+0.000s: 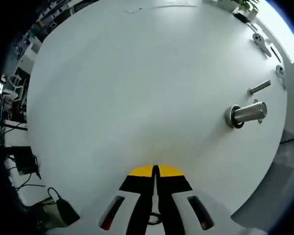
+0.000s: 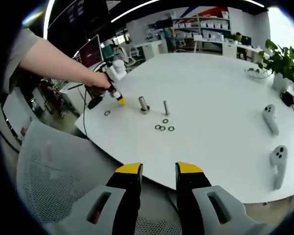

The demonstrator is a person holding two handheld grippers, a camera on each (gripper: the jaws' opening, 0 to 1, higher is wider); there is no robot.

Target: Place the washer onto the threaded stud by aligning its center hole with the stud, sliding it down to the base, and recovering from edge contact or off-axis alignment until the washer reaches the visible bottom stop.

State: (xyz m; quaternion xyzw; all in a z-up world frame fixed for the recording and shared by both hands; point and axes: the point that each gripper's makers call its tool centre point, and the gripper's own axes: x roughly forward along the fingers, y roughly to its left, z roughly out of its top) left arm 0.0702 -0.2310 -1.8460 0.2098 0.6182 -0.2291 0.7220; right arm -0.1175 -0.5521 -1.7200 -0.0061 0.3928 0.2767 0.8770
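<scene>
So in the left gripper view the left gripper (image 1: pixel 155 172) sits at the bottom center with its yellow-tipped jaws pressed together, nothing between them that I can make out. The threaded stud (image 1: pixel 249 113) is way off at the right of the frame on the white table (image 1: pixel 137 88), well apart from the tips, with what looks like a washer (image 1: pixel 232 117) already down at its base. A thinner bolt (image 1: pixel 259 87) stands just above it in the frame.

In the right gripper view the right gripper (image 2: pixel 159 169) is at the bottom middle, jaws parted with a clear gap, empty, hanging off the near table edge. Loose washers (image 2: pixel 164 127) sit mid-frame, far from its tips; one more lone washer (image 2: pixel 107 113) is further left. Two white controllers (image 2: pixel 274 142) lie right.
</scene>
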